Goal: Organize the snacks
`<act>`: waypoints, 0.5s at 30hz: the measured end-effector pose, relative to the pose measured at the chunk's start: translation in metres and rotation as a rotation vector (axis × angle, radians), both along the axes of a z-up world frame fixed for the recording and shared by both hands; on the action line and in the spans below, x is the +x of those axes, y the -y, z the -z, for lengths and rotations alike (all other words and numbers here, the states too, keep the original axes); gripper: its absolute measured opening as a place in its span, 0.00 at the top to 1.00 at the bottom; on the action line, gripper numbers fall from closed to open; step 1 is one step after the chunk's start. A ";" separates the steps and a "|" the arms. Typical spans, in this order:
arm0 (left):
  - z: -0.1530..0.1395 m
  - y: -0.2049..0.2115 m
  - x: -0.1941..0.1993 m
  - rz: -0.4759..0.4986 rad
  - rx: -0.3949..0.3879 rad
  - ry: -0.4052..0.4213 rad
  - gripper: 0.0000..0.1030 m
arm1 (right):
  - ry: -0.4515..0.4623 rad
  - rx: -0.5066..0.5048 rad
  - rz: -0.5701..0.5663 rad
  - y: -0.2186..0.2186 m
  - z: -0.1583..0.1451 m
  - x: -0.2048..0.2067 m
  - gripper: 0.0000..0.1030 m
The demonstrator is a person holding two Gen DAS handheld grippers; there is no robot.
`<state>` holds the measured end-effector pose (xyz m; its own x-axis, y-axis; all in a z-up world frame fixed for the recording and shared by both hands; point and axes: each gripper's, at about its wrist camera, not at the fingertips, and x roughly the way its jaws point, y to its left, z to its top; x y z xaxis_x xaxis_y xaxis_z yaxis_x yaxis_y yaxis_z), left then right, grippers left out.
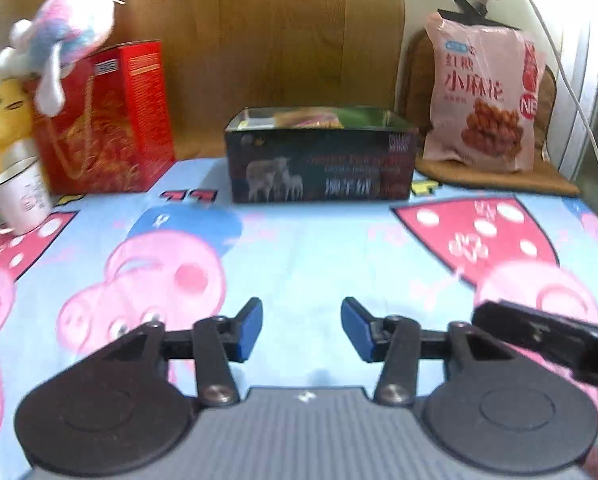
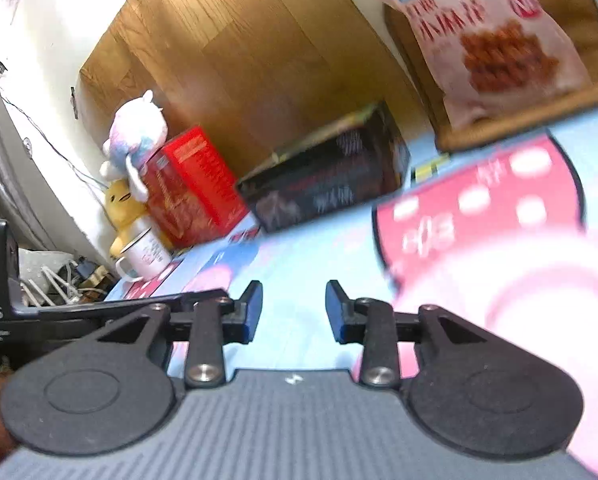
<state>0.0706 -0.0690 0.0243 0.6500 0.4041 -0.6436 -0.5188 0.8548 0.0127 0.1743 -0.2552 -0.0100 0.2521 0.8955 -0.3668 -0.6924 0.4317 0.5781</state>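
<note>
Blue-padded, both of your hand-held grippers hover empty over the cartoon bedsheet.

Your left hand-held gripper and right hand-held gripper stand parted, touching nothing. Beyond, the dark open box likely serves as collecting bin; the pink snack bag leans upright on a brown cushion, probably awaiting pickup.

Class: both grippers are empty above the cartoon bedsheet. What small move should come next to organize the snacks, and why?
Probably reach the open right gripper forward toward the pink snack bag, which leans upright outside the open dark box. The left gripper is open too, holding nothing, and faces that box.
</note>
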 end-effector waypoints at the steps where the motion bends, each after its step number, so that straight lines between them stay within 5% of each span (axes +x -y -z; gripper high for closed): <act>1: 0.001 0.005 -0.007 -0.006 0.010 -0.001 0.51 | -0.018 0.000 0.002 0.006 0.002 -0.008 0.52; 9: 0.010 0.023 -0.057 -0.077 -0.004 -0.001 0.47 | -0.068 -0.032 0.003 0.027 0.013 -0.057 0.50; 13: 0.015 0.029 -0.073 -0.106 0.007 -0.014 0.38 | -0.074 -0.035 -0.002 0.034 0.017 -0.070 0.50; 15: 0.017 0.032 -0.078 -0.116 0.020 -0.018 0.24 | -0.074 -0.035 -0.007 0.034 0.016 -0.074 0.50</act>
